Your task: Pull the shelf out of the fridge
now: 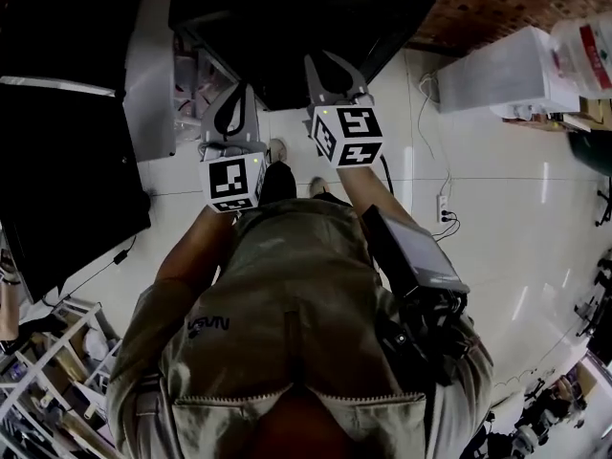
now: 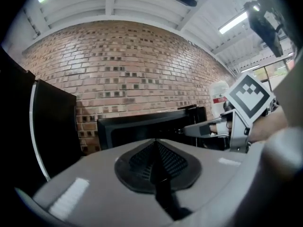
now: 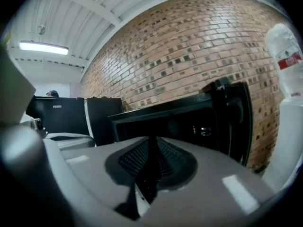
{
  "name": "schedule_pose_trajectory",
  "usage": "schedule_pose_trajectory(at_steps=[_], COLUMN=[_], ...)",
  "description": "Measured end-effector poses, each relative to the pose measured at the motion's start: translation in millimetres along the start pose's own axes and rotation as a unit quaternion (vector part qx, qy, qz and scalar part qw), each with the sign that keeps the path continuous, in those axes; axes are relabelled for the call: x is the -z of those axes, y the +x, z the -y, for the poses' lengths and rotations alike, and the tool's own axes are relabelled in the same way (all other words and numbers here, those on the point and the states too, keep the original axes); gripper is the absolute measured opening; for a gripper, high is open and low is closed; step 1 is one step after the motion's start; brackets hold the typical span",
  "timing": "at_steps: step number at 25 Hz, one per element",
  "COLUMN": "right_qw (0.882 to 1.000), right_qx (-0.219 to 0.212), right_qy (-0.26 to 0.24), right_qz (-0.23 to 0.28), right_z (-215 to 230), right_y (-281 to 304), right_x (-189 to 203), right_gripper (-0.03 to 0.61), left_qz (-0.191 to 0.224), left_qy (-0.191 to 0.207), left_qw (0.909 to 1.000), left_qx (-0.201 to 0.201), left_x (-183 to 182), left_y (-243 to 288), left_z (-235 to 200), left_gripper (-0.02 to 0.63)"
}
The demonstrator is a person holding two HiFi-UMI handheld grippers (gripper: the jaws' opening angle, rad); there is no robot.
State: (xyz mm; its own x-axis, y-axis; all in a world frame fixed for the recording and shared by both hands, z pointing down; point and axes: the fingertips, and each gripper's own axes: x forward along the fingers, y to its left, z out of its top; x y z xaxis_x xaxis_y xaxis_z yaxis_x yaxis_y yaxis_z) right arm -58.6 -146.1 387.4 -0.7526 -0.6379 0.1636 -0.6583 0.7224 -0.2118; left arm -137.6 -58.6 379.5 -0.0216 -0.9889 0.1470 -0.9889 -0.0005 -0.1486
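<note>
The left gripper (image 2: 155, 142) has its two jaws pressed together, and they hold nothing. The right gripper (image 3: 152, 141) is the same: its jaws are together too, with nothing held.

Just past both sets of jaws, in the middle of each gripper view, is the black fridge (image 2: 142, 122). Neither gripper touches it. Its door (image 3: 236, 122) is swung out to the right side of the frame in the right gripper view. The inside is very dark, so the shelf cannot be seen.

In the head view the two grippers are side by side in the upper middle of the frame, both pointing up at the fridge. Each has a cube (image 1: 232, 182) with black and white squares.

Behind the fridge is a brick wall (image 2: 132, 65). A tall black cabinet (image 2: 52, 126) stands at the left of the left gripper view. A white water cooler (image 3: 289, 126) with a bottle (image 3: 284, 41) on top is at the right edge of the right gripper view. The floor (image 1: 497, 208) is white and shiny.
</note>
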Motion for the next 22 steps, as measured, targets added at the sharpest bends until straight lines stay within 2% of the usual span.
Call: schedule_pose_trajectory(at_steps=[5,8,10,13,15,18,20,22], right_qw=[0.995,0.984,0.972,0.945,0.919,0.880,0.862,0.852], right_qx=[0.031,0.043,0.056,0.079,0.084,0.070,0.057,0.050], right_qy=[0.090,0.171,0.225,0.311,0.376,0.454,0.483,0.495], right_qz=[-0.002,0.011,0.030,0.064,0.087,0.121,0.144,0.159], right_z=[25.7,41.6,54.8,78.8,92.3,104.3,110.4,115.3], right_y=[51.3,80.9,99.7,128.1,142.7,150.0,150.0,149.9], right_x=[11.3,24.3,37.0,65.8,77.2,78.4,75.6,71.2], right_gripper=[0.051,0.051,0.054,0.055,0.057,0.072,0.081,0.089], left_qz=[-0.010,-0.013,-0.017,-0.028,-0.039,-0.058,-0.065,-0.064], left_qy=[0.001,0.001,-0.002,-0.006,-0.012,-0.015,-0.015,-0.016], left_qw=[0.9996,0.9990,0.9983,0.9967,0.9964,0.9960,0.9957,0.9959], left_qx=[0.027,0.043,0.056,0.076,0.074,0.066,0.064,0.062], left_x=[13.0,22.1,34.0,63.2,74.4,76.2,75.8,74.4], left_y=[49.0,73.7,91.7,123.0,140.4,151.4,156.0,162.6], left_z=[-16.3,-21.9,-24.5,-30.6,-39.9,-48.0,-49.7,-50.9], left_gripper=[0.006,0.006,0.006,0.005,0.006,0.005,0.005,0.005])
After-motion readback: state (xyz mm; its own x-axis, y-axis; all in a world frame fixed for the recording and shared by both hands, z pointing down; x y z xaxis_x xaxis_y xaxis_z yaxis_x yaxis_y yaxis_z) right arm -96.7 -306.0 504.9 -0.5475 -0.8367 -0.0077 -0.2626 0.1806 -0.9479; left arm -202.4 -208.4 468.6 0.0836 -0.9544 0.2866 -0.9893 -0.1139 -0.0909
